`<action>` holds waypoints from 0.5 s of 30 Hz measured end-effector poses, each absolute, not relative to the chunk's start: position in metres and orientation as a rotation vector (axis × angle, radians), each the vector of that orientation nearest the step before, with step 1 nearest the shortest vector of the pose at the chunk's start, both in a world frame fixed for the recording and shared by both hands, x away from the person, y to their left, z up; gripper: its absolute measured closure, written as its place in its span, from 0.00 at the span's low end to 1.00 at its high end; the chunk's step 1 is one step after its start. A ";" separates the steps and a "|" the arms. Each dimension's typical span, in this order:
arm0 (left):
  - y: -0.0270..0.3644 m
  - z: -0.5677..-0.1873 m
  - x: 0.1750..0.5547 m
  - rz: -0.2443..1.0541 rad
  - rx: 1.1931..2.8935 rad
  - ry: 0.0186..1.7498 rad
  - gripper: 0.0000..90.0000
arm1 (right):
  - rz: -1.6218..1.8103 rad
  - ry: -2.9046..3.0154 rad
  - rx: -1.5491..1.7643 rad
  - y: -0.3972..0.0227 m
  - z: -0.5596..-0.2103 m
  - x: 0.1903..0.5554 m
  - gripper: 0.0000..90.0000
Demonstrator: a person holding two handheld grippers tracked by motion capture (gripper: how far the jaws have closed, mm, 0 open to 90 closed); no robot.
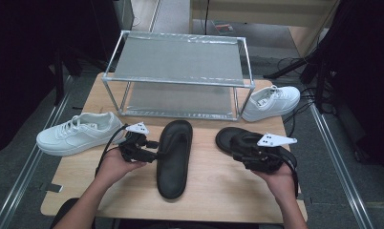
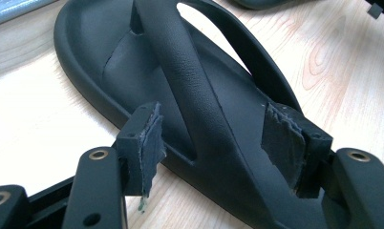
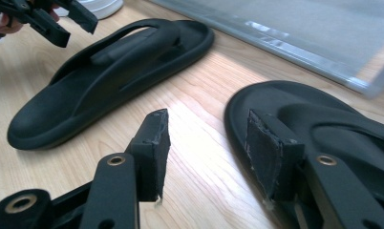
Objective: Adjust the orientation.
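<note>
two matte black jaws rise at the bottom of the left gripper view, each faced with a frayed, dark grey rubber pad; the left gripper (image 2: pixel 211 155) stands well open, straddling the near edge and thick strap of the left sandal (image 2: pixel 190 95) without pressing on it. that sandal is smooth moulded foam, rounded at the rim, with a wide pebbled strap arching over a shallow footbed. from above, it lies lengthwise in the middle of the pale wooden table (image 1: pixel 214 191), just right of the left gripper (image 1: pixel 154 150), which a hand (image 1: pixel 114 164) holds by its body.

the right gripper (image 3: pixel 207 150) is also open, nothing clamped; one ragged pad hovers over bare wood grain and the other over the rim of the right sandal (image 3: pixel 324 124), a second black foam sandal of the same rounded shape. in the high view this sandal (image 1: pixel 228 137) lies partly under the right gripper (image 1: pixel 238 148), which carries a grey three-cornered plate.

behind both sandals stands a two-tier rack (image 1: pixel 180 59) of thin silver tubes and dull grey mesh shelves. a white lace-up sneaker (image 1: pixel 78 133) lies at the table's left edge, another white sneaker (image 1: pixel 271 102) beside the rack's right leg.
</note>
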State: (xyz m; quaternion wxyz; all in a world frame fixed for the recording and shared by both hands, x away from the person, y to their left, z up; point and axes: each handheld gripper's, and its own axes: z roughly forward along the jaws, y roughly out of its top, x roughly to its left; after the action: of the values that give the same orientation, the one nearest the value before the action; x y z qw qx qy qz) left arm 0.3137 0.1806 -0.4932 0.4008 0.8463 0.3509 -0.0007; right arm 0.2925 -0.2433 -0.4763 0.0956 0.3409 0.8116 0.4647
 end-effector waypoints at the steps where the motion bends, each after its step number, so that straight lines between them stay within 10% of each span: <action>1: 0.179 -0.493 0.315 -0.002 2.142 0.880 0.44 | 1.377 2.399 1.017 -0.246 -0.476 0.292 0.58; 15: 0.170 -0.494 0.323 -0.024 2.143 0.847 0.44 | 1.315 2.329 1.054 -0.274 -0.485 0.292 0.61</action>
State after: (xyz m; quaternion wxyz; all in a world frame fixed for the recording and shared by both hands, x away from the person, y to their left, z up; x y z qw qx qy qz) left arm 0.3229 0.1702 -0.4942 0.4064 0.8497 0.3357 -0.0096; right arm 0.2917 -0.2737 -0.4852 0.1332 0.3633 0.8030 0.4533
